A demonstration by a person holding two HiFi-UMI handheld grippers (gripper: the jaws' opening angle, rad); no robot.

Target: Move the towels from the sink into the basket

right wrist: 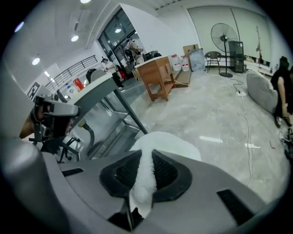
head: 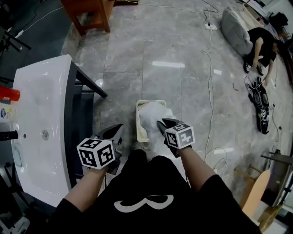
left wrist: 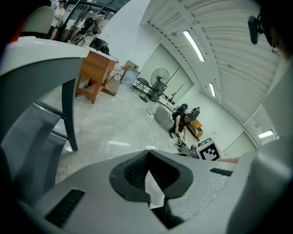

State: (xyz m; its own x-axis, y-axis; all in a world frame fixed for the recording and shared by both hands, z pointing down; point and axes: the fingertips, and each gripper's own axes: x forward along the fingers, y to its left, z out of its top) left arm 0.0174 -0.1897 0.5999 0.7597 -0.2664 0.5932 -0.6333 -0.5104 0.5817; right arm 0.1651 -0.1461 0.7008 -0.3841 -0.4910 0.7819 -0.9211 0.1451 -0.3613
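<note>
A white towel [head: 153, 118] hangs bunched over a cream basket [head: 141, 130] on the floor, right of the white sink [head: 43, 105]. My right gripper [head: 163, 124] is shut on it just above the basket; in the right gripper view a fold of towel [right wrist: 145, 176] is pinched between the pads of the right gripper [right wrist: 143, 183]. My left gripper [head: 112, 132] hangs low between sink and basket with its jaws together and nothing held. In the left gripper view only a thin pale sliver shows between the pads of the left gripper [left wrist: 153, 187]. No towel shows in the sink basin.
A red bottle [head: 8, 93] and a black tap [head: 8, 135] sit at the sink's left side. A wooden stool [head: 89, 13] stands beyond it. Cables [head: 210, 68] trail over the grey floor. A person [head: 263, 45] sits by a grey beanbag [head: 236, 28].
</note>
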